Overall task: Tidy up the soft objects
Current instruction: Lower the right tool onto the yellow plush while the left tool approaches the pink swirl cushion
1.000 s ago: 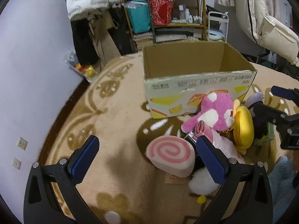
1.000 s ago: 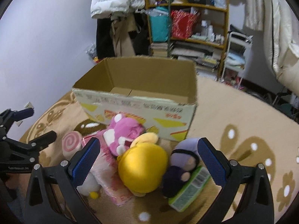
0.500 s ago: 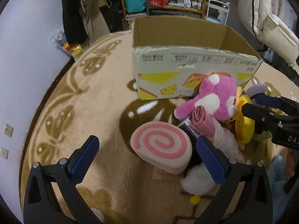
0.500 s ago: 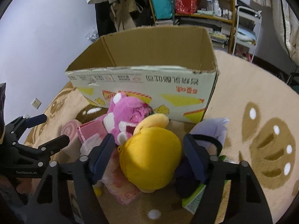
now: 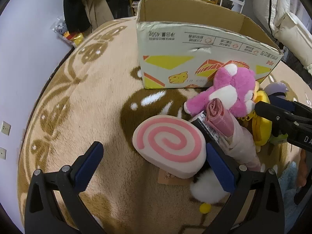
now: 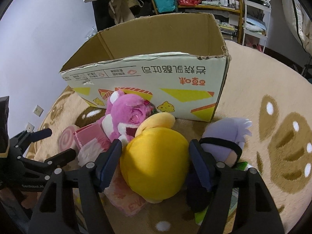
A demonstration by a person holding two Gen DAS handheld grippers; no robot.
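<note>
Yellow round plush (image 6: 156, 156), smooth, domed

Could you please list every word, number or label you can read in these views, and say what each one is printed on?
"450g", upside down: cardboard box, near its rim.
Large Chinese characters, upside down: box front; I cannot transcribe them reliably.
Small panels along the box rim: too small.
"GenRobot.AI": left tongs body.
"DA", cut off: right tongs body.
Pink packet print: blurred.

A cardboard box (image 6: 148, 81) stood open on the rug (image 5: 97, 101). Directly before it, a bear plush (image 6: 124, 119) leaned against its front wall. A round plush (image 6: 156, 165) lay nearer, a hooded doll (image 6: 226, 142) touching its right side, a swirl cushion (image 5: 169, 144) farthest left.
</note>
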